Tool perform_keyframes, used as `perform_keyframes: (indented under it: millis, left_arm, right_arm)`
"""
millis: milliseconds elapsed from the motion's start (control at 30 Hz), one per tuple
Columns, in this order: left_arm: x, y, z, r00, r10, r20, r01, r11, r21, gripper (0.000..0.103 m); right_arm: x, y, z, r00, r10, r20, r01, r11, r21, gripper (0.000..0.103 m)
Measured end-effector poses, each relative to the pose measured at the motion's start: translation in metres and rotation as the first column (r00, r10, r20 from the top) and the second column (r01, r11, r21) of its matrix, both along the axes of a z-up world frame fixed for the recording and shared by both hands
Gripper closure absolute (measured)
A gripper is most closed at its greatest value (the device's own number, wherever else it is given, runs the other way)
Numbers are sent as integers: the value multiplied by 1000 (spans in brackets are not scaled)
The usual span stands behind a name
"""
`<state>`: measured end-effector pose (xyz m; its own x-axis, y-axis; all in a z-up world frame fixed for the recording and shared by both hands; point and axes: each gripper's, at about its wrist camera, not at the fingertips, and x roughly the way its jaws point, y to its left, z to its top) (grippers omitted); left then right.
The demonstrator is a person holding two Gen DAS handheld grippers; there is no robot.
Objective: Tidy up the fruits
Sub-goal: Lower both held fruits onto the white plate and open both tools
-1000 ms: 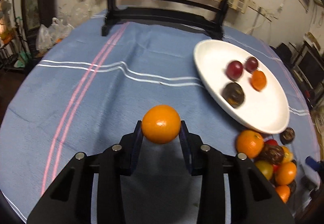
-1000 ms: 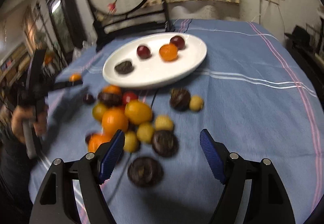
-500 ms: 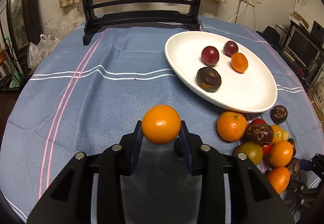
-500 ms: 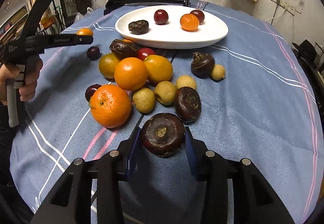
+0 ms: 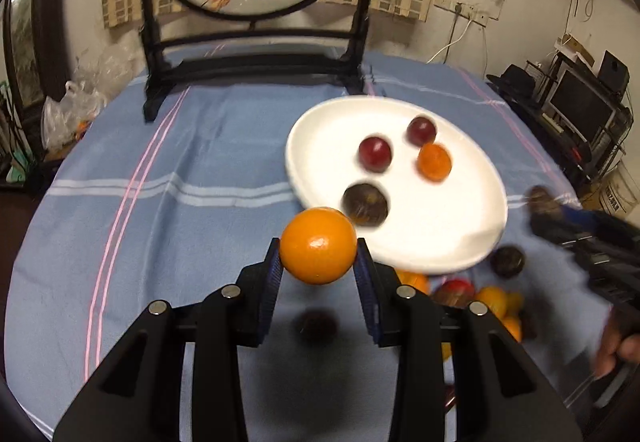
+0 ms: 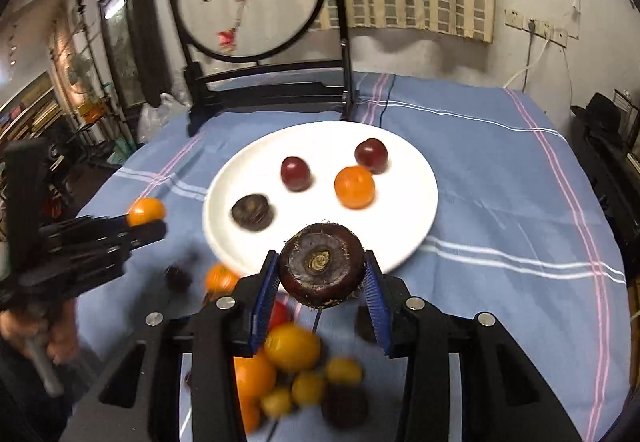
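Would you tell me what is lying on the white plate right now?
The white plate carries two dark red fruits, one small orange and one dark brown fruit. The right gripper's fruit covers the plate's near rim.

Glossy, smooth-skinned round orange catches a bright highlight between ribbed blue pads on the matt black plastic left gripper, silver metal pins on its knuckles. Rough, fibrous dark-brown water chestnut in the right gripper. Smooth, glazed white oval plate on matt, woven blue striped cloth.
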<state>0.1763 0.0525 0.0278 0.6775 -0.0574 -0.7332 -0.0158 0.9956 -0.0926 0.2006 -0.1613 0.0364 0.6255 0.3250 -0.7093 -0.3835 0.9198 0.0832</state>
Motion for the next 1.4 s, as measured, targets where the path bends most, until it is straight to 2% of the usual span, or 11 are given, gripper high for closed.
perform_keyframes:
  millis: [100, 300, 333, 367, 433, 600, 867, 933, 1067, 1233, 1400]
  left_arm:
    - [26, -16, 5, 1000, -26, -7, 26, 1000, -2, 68]
    - [79, -49, -19, 997, -32, -73, 34, 999, 25, 68]
    - [83, -52, -23, 997, -33, -69, 35, 999, 29, 63]
    - [83, -53, -25, 998, -27, -61, 30, 999, 37, 56]
    - [80, -52, -24, 999, -19, -38, 22, 998, 64, 39]
    - [73, -36, -13, 1000, 22, 10, -22, 998, 54, 32]
    - [54, -25, -15, 998, 61, -3, -61, 996, 61, 24]
    - [44, -24, -14, 998, 67, 15, -68, 994, 81, 16]
    - [25, -27, -15, 998, 46, 29, -49, 993, 104, 16]
    - [8, -33, -23, 1000, 11, 12, -13, 994, 110, 15]
    - [-2, -37, -25, 1000, -11, 8, 10, 993, 117, 12]
  right_arm:
    - [17, 3, -15, 999, -27, -27, 27, 1000, -7, 61]
    - [36, -3, -32, 996, -34, -81, 39, 998, 58, 59]
    - [36, -8, -32, 996, -41, -76, 47, 995, 83, 50]
    - [37, -9, -33, 996, -45, -71, 52, 994, 93, 32]
    - [33, -12, -32, 998, -37, -57, 41, 996, 78, 30]
    - [26, -12, -30, 999, -18, -51, 22, 997, 75, 28]
    - [12, -13, -26, 1000, -11, -28, 12, 999, 52, 28]
    - [9, -17, -25, 1000, -15, -21, 16, 999, 40, 27]
    - [4, -26, -26, 999, -32, -29, 32, 999, 0, 24]
    - [-2, -43, -28, 998, -31, -56, 33, 999, 42, 24]
    - [-9, -54, -33, 996, -63, -67, 64, 998, 22, 23]
